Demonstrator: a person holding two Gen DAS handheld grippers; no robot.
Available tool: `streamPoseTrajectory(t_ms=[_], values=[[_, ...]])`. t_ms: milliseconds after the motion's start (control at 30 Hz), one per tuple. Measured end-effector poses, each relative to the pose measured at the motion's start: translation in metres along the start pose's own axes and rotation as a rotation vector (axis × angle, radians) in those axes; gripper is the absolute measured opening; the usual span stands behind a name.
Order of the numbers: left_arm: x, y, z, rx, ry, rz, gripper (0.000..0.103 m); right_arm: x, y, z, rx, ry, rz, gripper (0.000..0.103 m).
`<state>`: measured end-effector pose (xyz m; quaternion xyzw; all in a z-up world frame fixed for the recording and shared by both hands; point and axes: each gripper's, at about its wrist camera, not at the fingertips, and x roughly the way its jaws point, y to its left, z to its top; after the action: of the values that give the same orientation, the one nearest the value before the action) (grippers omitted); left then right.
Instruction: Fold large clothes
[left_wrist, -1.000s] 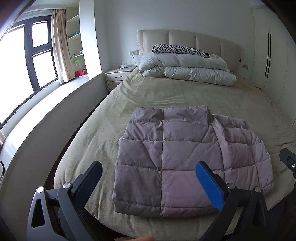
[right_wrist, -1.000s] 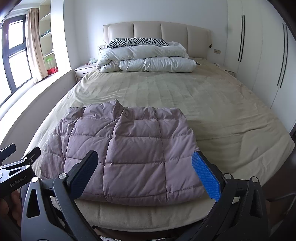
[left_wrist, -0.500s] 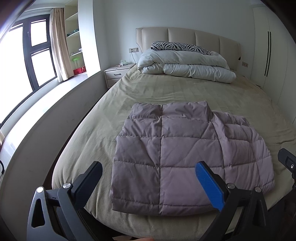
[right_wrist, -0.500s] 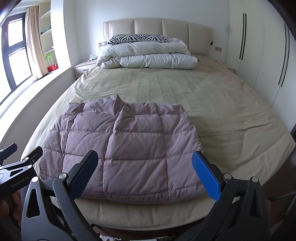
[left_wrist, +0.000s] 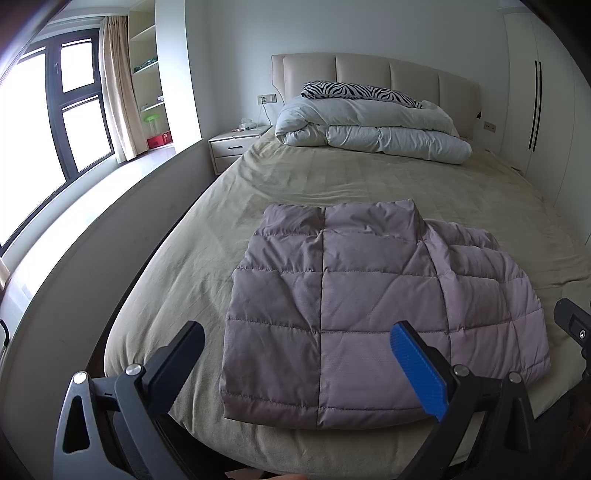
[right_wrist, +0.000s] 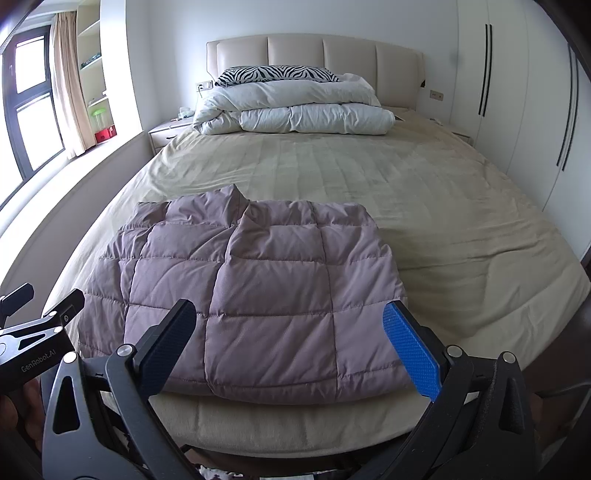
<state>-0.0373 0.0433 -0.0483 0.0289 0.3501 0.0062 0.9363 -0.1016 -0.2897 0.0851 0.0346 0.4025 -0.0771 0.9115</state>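
A mauve quilted puffer jacket (left_wrist: 369, 306) lies flat at the foot end of the bed (left_wrist: 369, 181), near the front edge of the tan bedspread. The jacket is folded into a roughly rectangular block. Stitched seams divide its surface into padded squares, and the fabric shows light creases. A straight vertical edge runs down the middle of the top layer in the left wrist view. The collar stands up slightly at the far edge. In the right wrist view, one layer overlaps another along a diagonal line that starts at the collar (right_wrist: 236, 195).

The left gripper (left_wrist: 299, 354) is held above the near edge of the jacket. Its jaws are spread wide and hold nothing. One finger carries a blue ribbed pad (left_wrist: 417, 369); the other is black.

The right gripper (right_wrist: 288, 339) is held in the same way over the near edge of the jacket, jaws wide apart and empty. The left gripper also shows at the left edge of the right wrist view.

A folded white duvet (right_wrist: 295, 110) and a zebra-print pillow (right_wrist: 277, 74) lie at the headboard, well apart from the jacket.
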Motion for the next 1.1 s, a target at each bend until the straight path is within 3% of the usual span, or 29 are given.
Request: streamPoseTrajectory(t_ms=[1100], values=[[0.0009,-0.0001,-0.0015,0.003,0.001,-0.001,0.103,-0.0004,-0.0015,0.0001,0.001,0.0,0.003,0.103]])
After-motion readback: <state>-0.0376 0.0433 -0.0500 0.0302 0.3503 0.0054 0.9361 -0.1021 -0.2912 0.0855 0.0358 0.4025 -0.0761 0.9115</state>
